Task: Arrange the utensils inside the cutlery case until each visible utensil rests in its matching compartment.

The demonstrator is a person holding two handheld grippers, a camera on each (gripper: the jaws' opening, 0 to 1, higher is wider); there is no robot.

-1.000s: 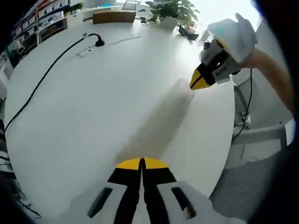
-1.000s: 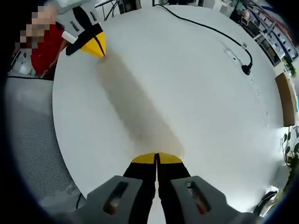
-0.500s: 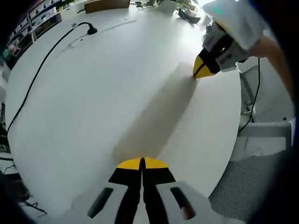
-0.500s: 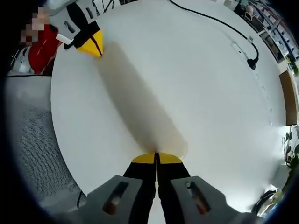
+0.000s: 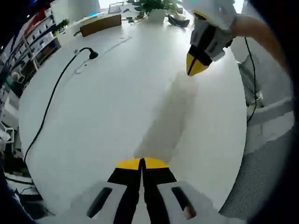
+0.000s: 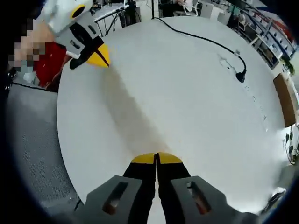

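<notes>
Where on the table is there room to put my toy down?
Nearly everywhere: the white table is bare between the two shut grippers, left and right. Only the far side has a black cable and its plug.

Long pale streak [image 5: 169, 122] on the bench [image 5: 93, 116] between both grippers blurred beyond recognition, black cable [image 5: 46, 116] cut off at the bench edge, shelf contents [image 5: 35, 37] too small to tell

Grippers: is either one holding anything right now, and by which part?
Nothing is held. The left gripper and right gripper both have their jaws shut together with nothing between them, above the bare white table.
</notes>
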